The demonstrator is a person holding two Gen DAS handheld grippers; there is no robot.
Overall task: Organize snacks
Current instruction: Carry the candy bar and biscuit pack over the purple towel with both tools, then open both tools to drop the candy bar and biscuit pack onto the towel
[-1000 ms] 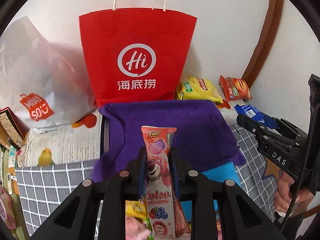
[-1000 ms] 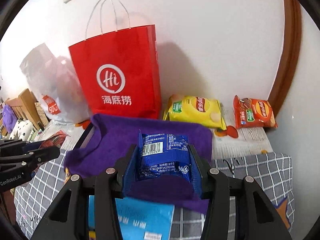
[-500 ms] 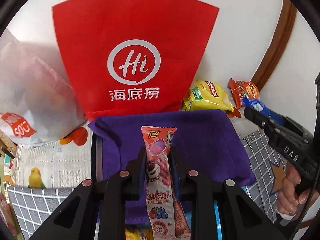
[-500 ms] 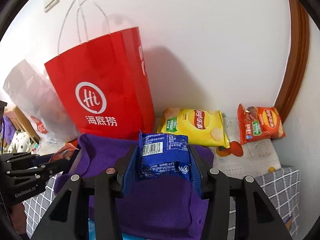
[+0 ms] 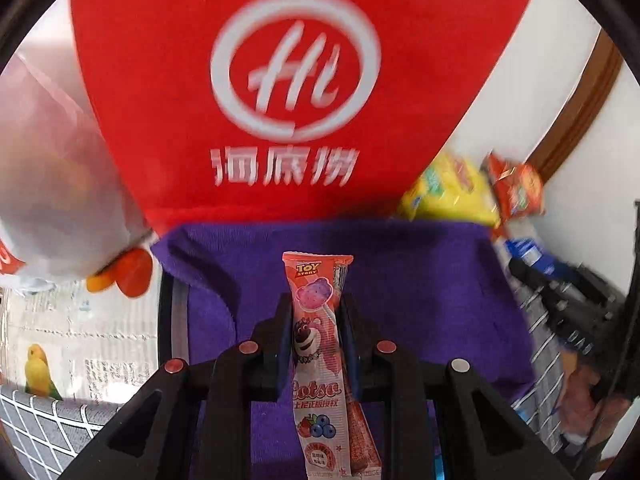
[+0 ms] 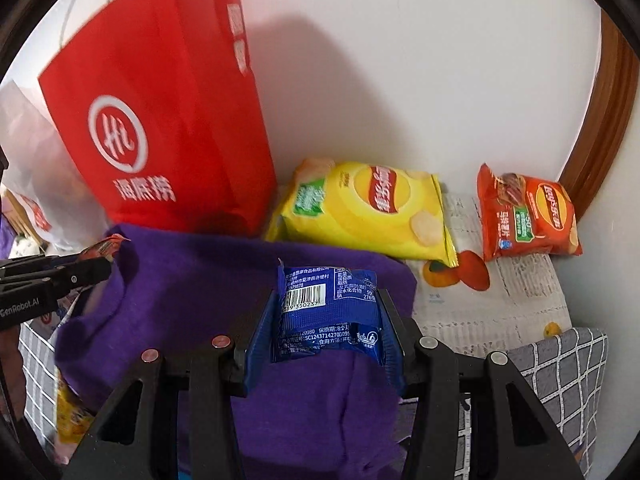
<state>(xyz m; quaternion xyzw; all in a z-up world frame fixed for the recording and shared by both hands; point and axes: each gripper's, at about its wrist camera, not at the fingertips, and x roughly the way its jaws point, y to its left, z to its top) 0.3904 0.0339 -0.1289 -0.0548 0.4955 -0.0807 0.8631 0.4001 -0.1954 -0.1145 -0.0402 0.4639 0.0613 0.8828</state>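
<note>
My left gripper (image 5: 316, 312) is shut on a long pink Lotso snack packet (image 5: 318, 344), held upright over a purple cloth (image 5: 420, 280), close in front of a red paper bag (image 5: 296, 92). My right gripper (image 6: 328, 308) is shut on a blue snack packet (image 6: 328, 312) over the same cloth (image 6: 192, 292). The red bag (image 6: 160, 128) stands at the left in the right wrist view, where the left gripper (image 6: 100, 264) shows at the left edge. The right gripper (image 5: 524, 268) shows blurred at the right of the left wrist view.
A yellow chip bag (image 6: 368, 208) and an orange chip bag (image 6: 528, 216) lie by the white wall (image 6: 400, 60) on newspaper (image 6: 480, 304). A white plastic bag (image 5: 52, 184) stands left of the red bag. A grey checked cloth (image 6: 560, 376) covers the surface. A brown door frame (image 6: 600, 128) is at right.
Both grippers have moved forward toward the red bag and the wall, each still holding its packet. The red bag now fills the upper part of the left wrist view.
</note>
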